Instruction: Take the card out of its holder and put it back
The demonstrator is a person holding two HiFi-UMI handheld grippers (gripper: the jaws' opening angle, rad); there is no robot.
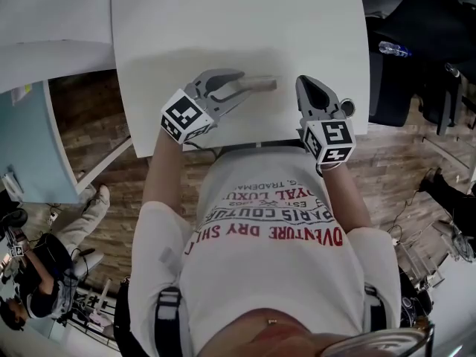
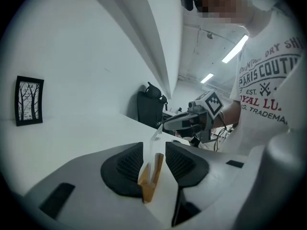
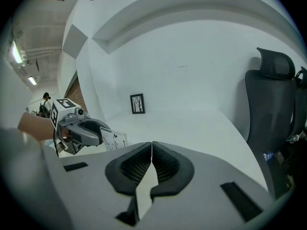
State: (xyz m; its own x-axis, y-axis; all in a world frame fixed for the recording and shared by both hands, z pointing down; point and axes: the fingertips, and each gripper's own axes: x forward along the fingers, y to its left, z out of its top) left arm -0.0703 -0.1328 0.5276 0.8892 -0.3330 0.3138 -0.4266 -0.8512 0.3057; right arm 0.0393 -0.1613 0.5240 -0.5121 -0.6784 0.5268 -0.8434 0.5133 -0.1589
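Observation:
A small wooden holder (image 2: 149, 183) stands on the white table (image 1: 223, 28) with a clear card (image 2: 156, 143) upright in its slot. My left gripper (image 2: 154, 148) is open, one pad on each side of the holder, with a gap on both sides. In the head view the holder (image 1: 262, 85) pokes out past the left gripper (image 1: 242, 84) toward the right. My right gripper (image 3: 151, 145) is shut on nothing and rests a short way right of the holder, at the table's near edge (image 1: 303, 82). From the right gripper view the card (image 3: 116, 140) shows faint print.
A small black picture frame (image 3: 137, 104) stands at the table's far edge. A black office chair (image 3: 276, 114) is to the right of the table, with a water bottle (image 1: 393, 49) on it. The person's torso is against the near edge.

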